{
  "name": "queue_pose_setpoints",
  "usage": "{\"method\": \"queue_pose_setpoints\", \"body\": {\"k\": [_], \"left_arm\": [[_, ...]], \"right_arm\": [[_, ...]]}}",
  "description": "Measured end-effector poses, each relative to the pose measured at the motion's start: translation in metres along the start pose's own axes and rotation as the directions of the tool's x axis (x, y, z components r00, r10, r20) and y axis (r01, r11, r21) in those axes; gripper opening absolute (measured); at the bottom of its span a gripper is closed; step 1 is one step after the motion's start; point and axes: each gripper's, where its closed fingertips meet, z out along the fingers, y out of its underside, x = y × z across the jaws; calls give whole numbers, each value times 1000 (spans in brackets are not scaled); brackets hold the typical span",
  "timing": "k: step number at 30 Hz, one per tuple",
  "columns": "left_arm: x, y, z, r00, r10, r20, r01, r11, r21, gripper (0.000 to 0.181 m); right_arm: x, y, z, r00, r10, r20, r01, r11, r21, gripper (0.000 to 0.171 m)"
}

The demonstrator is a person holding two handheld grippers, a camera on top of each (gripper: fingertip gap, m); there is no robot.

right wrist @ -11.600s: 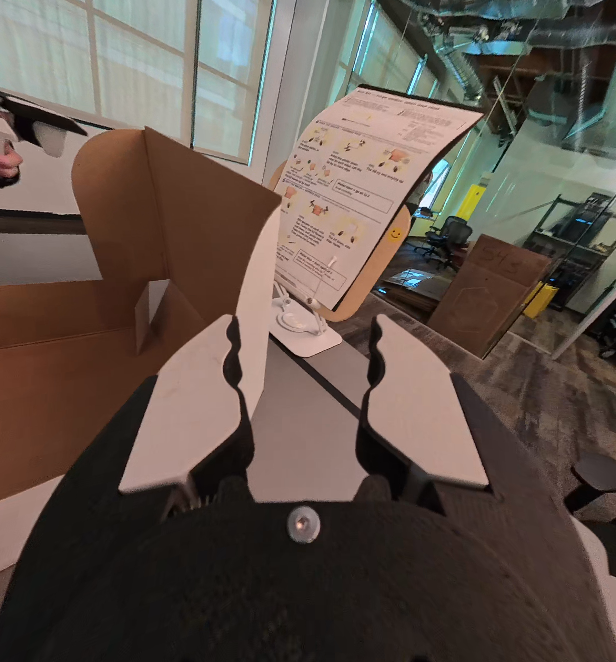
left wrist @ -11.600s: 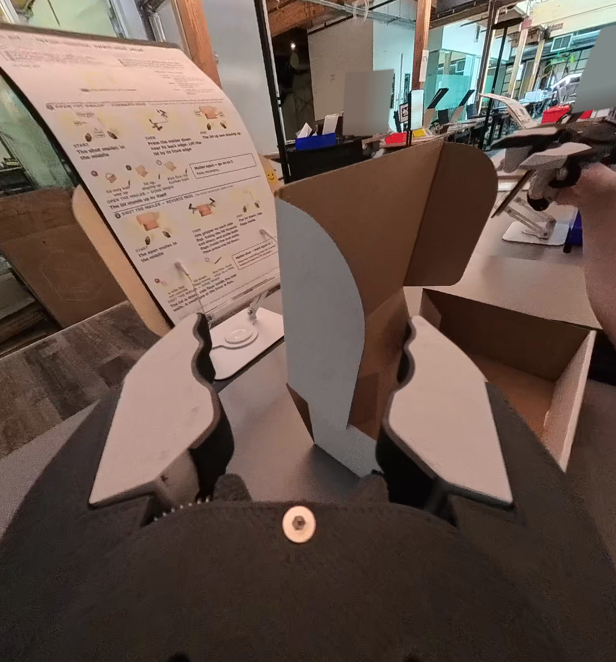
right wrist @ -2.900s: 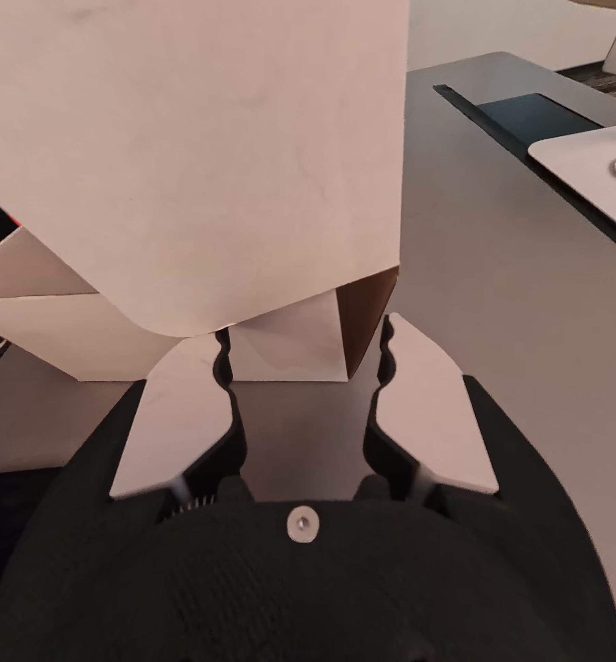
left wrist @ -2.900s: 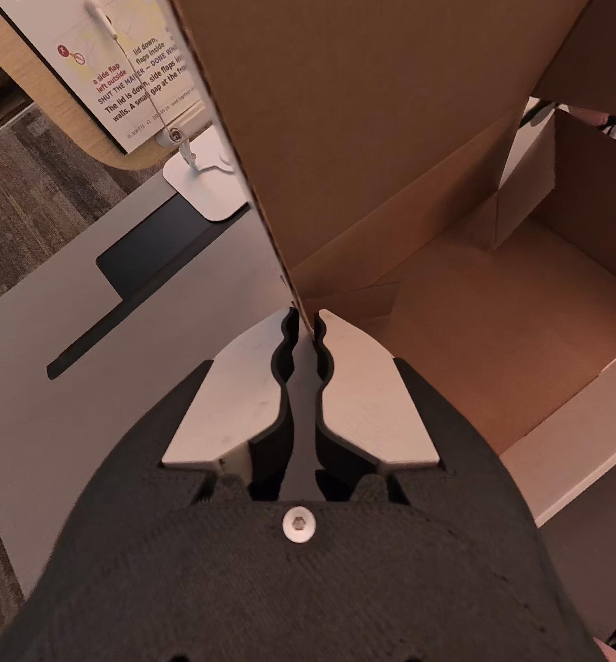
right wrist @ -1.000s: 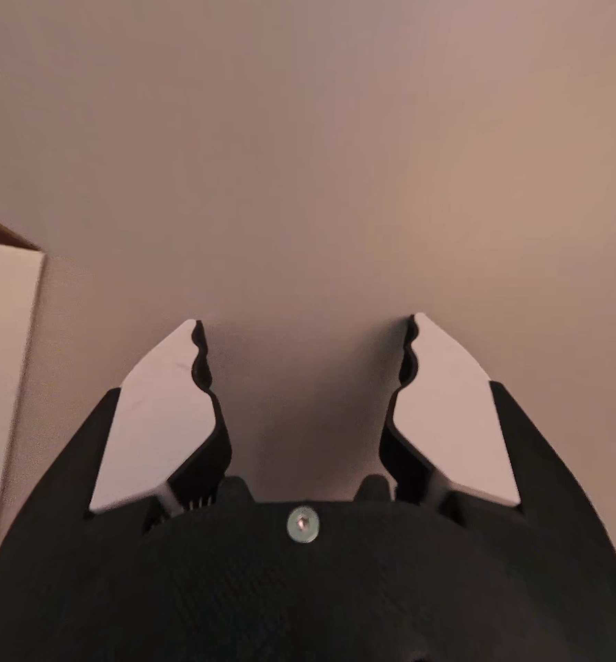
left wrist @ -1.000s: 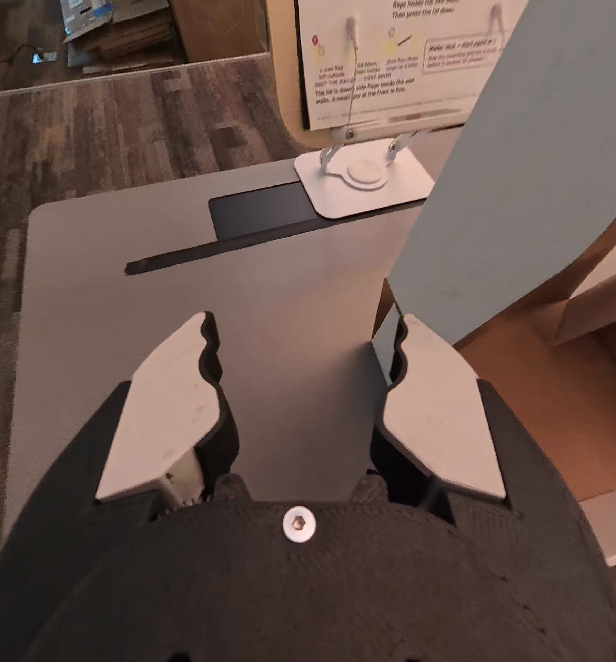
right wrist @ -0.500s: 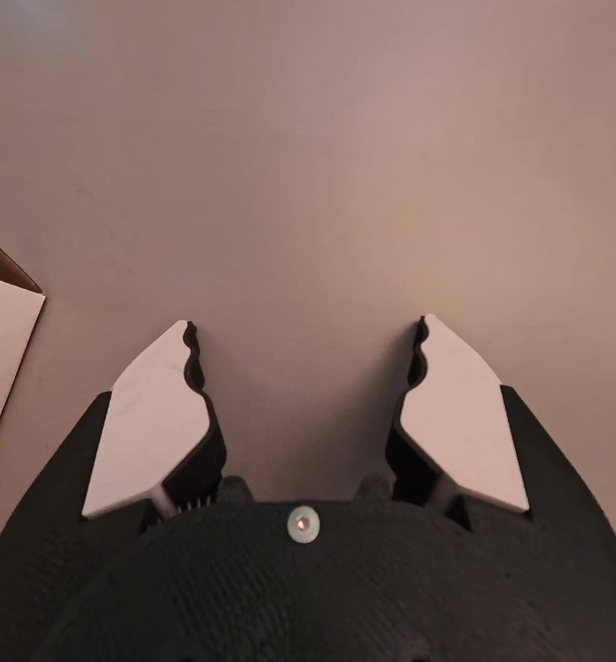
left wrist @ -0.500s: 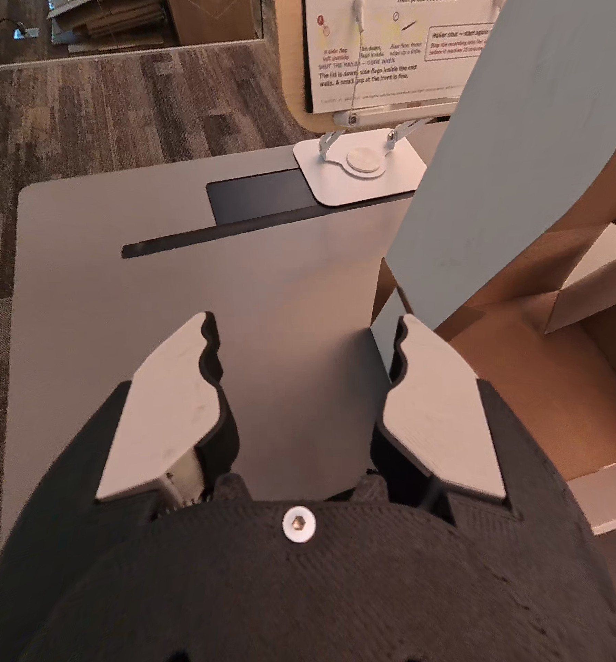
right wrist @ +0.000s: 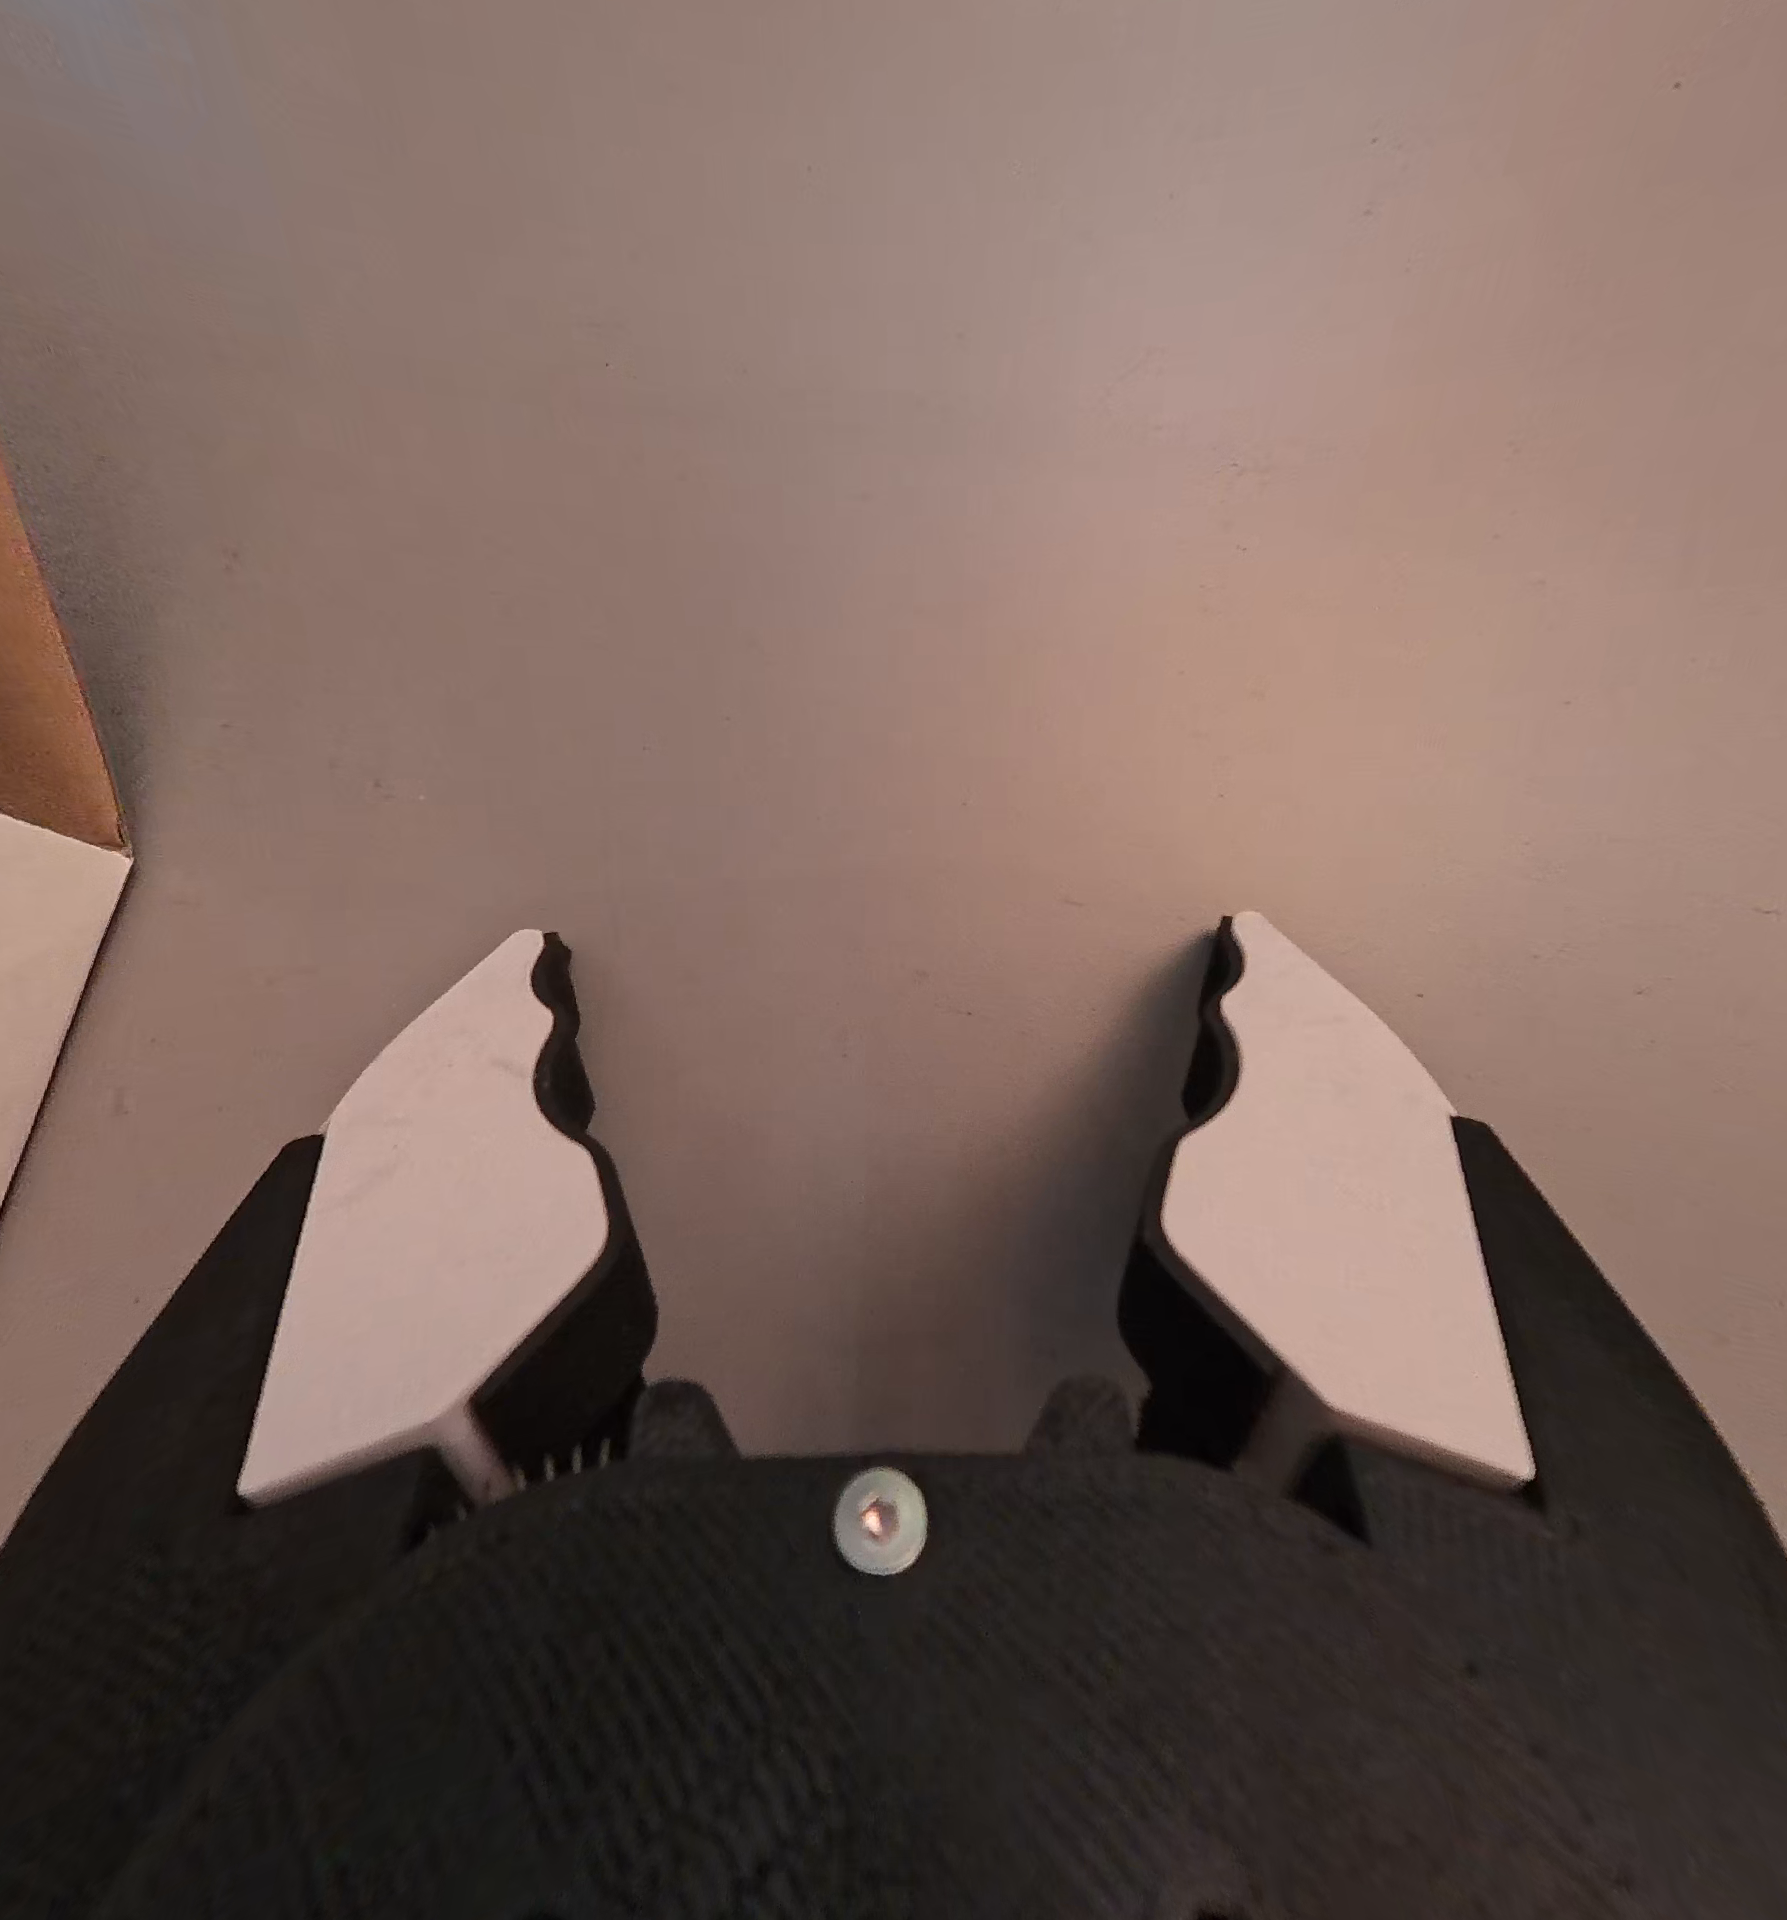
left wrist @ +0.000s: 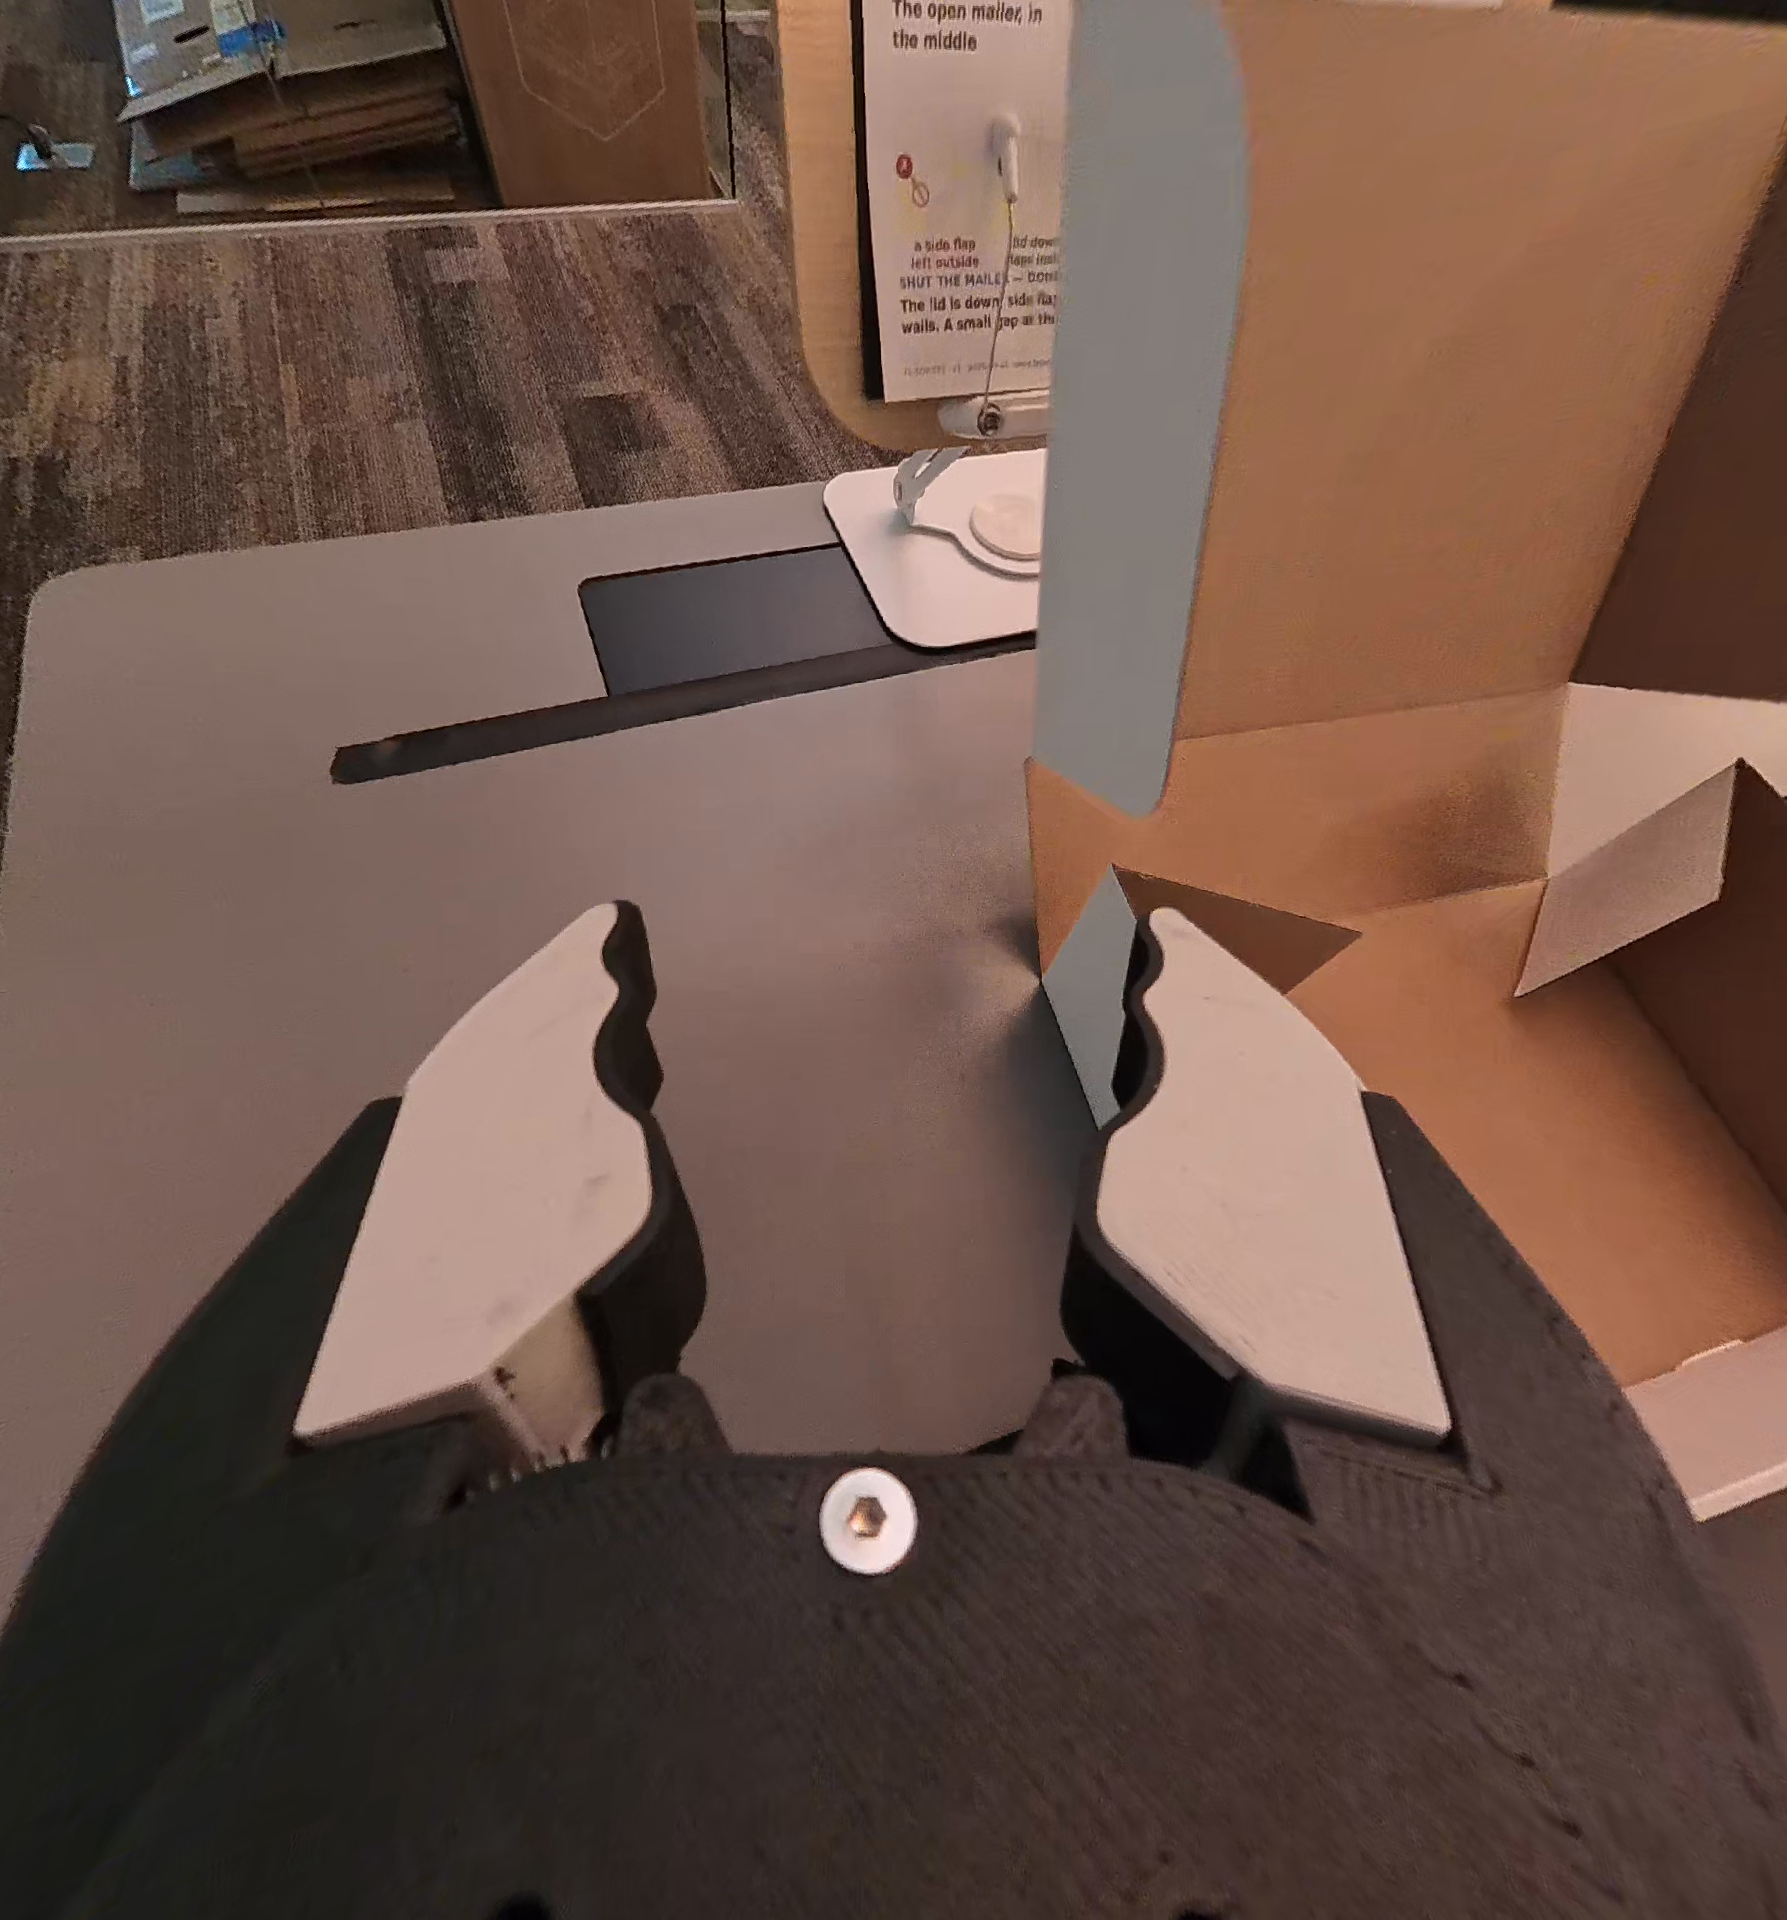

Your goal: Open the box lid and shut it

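A cardboard mailer box, brown inside and white outside, stands open on the grey table at the right of the left wrist view. Its lid stands nearly upright, with a pale side flap hanging on its left edge. My left gripper is open and empty, and its right finger is beside the box's left wall. My right gripper is open and empty above bare table, with a corner of the box at the far left of its view.
A white stand base and an instruction sheet sit behind the box. A black slot runs across the table's far side. The table's left edge drops to wood-pattern floor. Flat cardboard lies far off.
The lid has swung from a lean to nearly upright. My left gripper stays open beside the box. My right gripper's jaws have spread a little wider.
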Motion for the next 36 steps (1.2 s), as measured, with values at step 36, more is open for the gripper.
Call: {"method": "queue_pose_setpoints", "body": {"k": [36], "left_arm": [[10,-1,2,999,27,-35,-27,1000,1,77]], "right_arm": [[0,0,0,1000,0,0,0,1000,0,114]]}}
